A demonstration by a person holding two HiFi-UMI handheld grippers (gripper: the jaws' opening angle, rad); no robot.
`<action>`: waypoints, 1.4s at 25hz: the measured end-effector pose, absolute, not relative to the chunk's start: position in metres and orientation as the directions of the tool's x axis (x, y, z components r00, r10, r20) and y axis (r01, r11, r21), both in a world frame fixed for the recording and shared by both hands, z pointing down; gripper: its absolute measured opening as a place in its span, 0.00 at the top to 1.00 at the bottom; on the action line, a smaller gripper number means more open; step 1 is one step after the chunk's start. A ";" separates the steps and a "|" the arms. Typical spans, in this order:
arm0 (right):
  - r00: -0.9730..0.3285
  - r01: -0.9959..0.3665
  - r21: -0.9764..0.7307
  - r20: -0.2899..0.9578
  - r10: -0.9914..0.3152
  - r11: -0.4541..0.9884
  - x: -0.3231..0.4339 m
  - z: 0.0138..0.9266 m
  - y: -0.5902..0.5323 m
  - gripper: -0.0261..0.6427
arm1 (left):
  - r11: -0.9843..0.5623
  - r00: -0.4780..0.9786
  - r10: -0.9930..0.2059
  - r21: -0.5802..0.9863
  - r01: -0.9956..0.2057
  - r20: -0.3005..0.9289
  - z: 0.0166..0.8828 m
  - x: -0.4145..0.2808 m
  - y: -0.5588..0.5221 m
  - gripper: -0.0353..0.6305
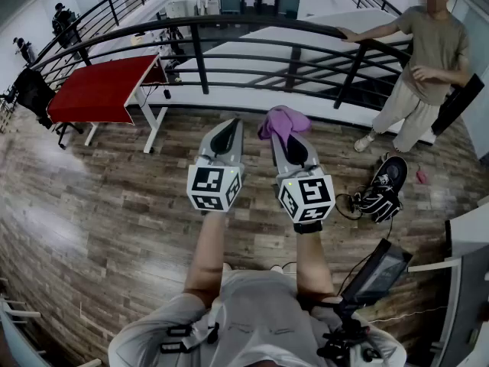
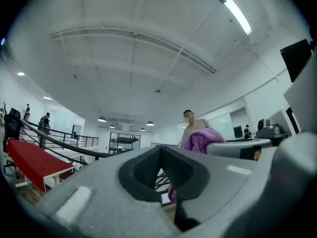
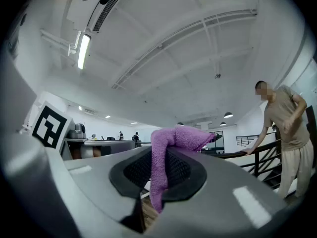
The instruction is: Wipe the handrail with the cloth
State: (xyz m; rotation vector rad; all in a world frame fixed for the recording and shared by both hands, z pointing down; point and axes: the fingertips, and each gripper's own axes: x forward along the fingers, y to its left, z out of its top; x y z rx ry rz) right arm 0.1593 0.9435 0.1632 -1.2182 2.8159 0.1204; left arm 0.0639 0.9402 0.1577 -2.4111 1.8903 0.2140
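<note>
A purple cloth [image 1: 281, 122] is pinched in my right gripper [image 1: 286, 128], bunched at the tip. In the right gripper view the cloth [image 3: 171, 152] hangs between the closed jaws and folds over the top. My left gripper [image 1: 226, 134] is beside it on the left, shut with nothing held; its jaws meet in the left gripper view, where the cloth [image 2: 200, 140] shows to the right. The black handrail [image 1: 229, 23] curves across the far side, well beyond both grippers. Both grippers point toward it and tilt upward.
A person [image 1: 428, 67] stands at the right with a hand on the handrail. A red table [image 1: 103, 89] is at the left near the railing. A black bag [image 1: 386, 186] with cables lies on the wooden floor [image 1: 99, 205] at the right.
</note>
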 end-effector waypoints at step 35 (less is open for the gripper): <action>-0.651 -0.757 -0.066 -0.019 -0.759 0.651 0.047 0.207 0.837 0.89 | -0.291 0.287 -0.956 0.061 -0.955 -0.067 0.203 -0.062 0.851 0.95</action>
